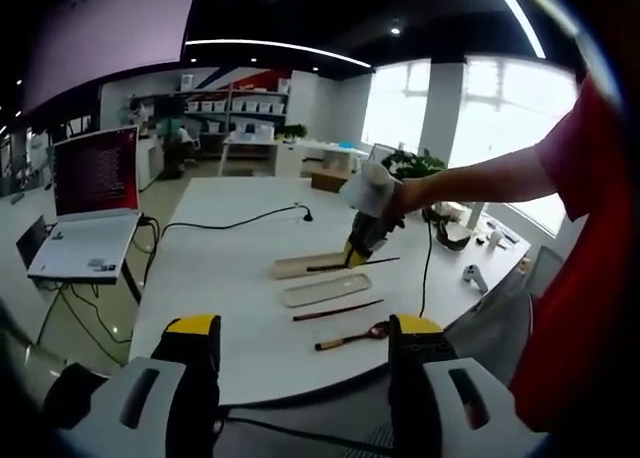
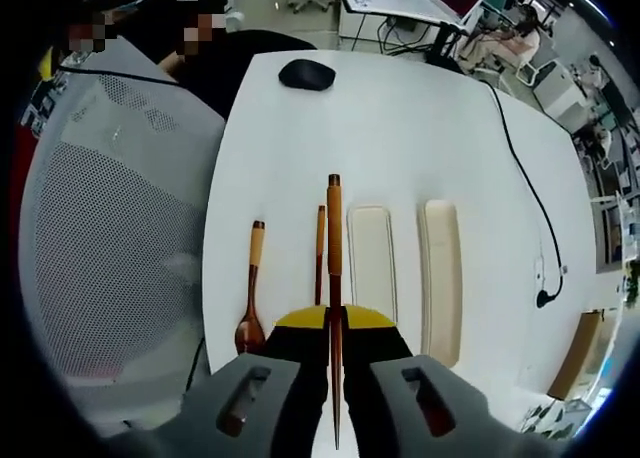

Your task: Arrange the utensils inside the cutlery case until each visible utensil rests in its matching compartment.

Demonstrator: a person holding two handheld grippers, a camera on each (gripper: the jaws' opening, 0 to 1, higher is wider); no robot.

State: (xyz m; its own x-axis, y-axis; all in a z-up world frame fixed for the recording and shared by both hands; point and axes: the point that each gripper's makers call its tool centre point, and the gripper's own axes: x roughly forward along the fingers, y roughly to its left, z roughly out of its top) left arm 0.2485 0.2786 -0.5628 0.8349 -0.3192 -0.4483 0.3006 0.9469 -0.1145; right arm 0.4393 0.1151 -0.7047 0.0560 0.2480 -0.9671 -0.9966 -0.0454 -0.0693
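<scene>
A: Right gripper first — its yellow-tipped jaws are pinched tight on 1 chopstick, which runs straight out between them, above the white table.

B: And from the left gripper view, that same gripper hangs over the far case piece, the stick jutting sideways from it.

A: The left gripper? Jaws spread wide apart, nothing between them, held back at the near table edge.

B: Now outward. In the right gripper view, the second chopstick lies on the table just beside the held one, and the wooden spoon lies further left, bowl toward the gripper.

A: To the right, 2 long pale case pieces side by side: the nearer tray and the further one. Both look bare.

B: Further off, a black mouse, a black cable trailing across the table, and a laptop on a side stand.
</scene>
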